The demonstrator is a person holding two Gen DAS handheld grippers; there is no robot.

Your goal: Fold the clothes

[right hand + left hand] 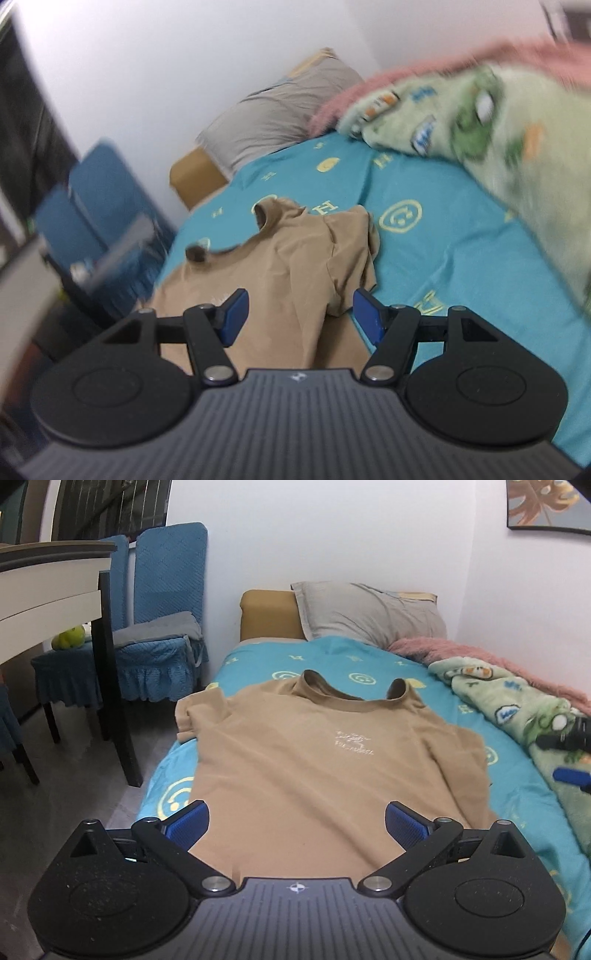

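Observation:
A tan T-shirt (314, 760) lies spread face up on the bed with the turquoise sheet (369, 661), its collar toward the pillow. My left gripper (297, 823) is open above the shirt's lower part and holds nothing. My right gripper (297, 315) is open and empty, hovering over the shirt's right sleeve (351, 251), which lies bunched on the turquoise sheet (443, 266). The right wrist view is blurred. The right gripper also shows at the right edge of the left wrist view (569, 753).
A grey pillow (369, 616) lies at the bed's head against the wall. A green patterned blanket (517, 701) and a pink blanket (480, 653) are piled along the bed's right side. Blue-covered chairs (162, 602) and a table (48, 587) stand left of the bed.

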